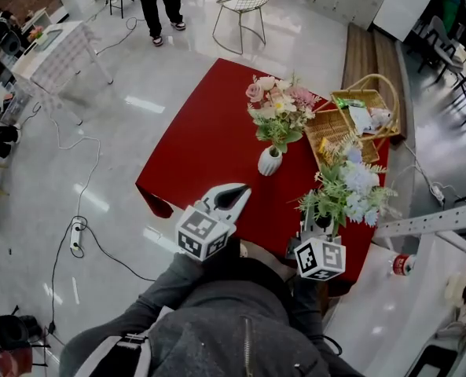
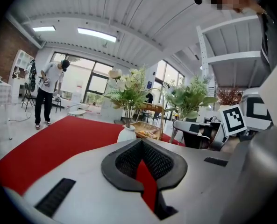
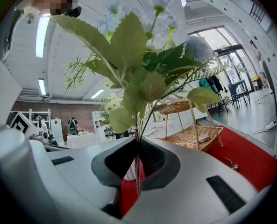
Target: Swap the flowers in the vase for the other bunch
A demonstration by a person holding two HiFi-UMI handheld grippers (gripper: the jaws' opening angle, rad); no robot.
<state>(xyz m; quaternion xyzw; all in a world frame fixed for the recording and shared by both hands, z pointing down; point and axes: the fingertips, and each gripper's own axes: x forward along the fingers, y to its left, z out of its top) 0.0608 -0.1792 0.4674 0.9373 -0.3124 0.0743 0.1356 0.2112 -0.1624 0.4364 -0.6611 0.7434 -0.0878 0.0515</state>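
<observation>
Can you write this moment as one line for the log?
left gripper: shut, empty | right gripper: shut on blue bunch | pink bunch: in white vase

White vase (image 1: 269,162) upright on red table (image 1: 209,140), pink bouquet (image 1: 280,108) in it, blue-and-white bunch (image 1: 349,187) held upright nearby

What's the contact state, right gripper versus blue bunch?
Touching. In the right gripper view the right gripper is shut on the blue bunch, its thin stems pinched between the jaws.

The vase (image 1: 269,162) stands on the table (image 1: 205,136) left of the basket (image 1: 336,129), the other bunch (image 1: 349,188) nearer than both.
</observation>
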